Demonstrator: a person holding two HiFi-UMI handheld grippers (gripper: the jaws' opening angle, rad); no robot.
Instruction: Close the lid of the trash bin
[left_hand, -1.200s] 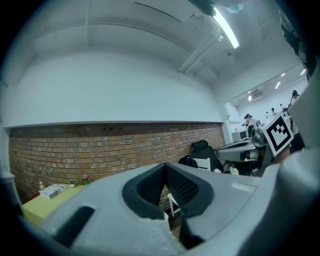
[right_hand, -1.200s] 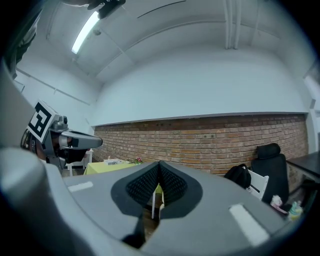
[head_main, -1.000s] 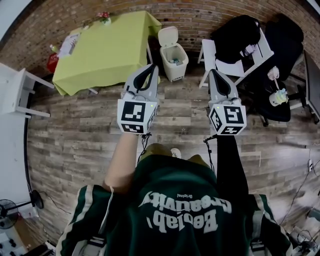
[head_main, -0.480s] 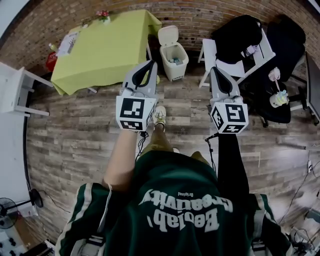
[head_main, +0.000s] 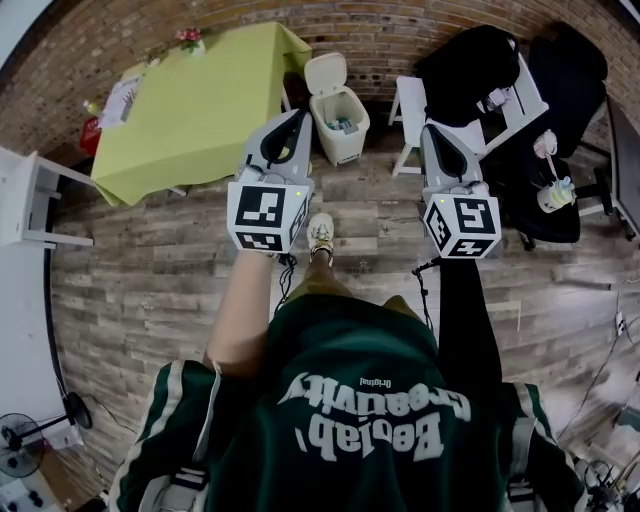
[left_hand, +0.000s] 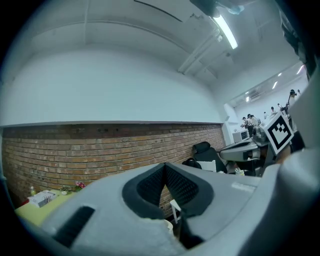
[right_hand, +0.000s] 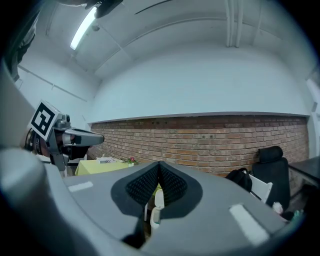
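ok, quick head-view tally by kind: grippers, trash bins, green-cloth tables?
grippers: 2 (left gripper, right gripper, both shut, empty)
trash bin: 1, with its lid up
green-cloth table: 1
total: 4

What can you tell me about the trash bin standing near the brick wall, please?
The trash bin is a cream, plastic-looking box standing upright on the wood-look floor, between the green-clothed table and a white chair. Its hinged lid is tipped up and back, open. Some rubbish, partly bluish, shows inside. Only the floor appears to touch it.
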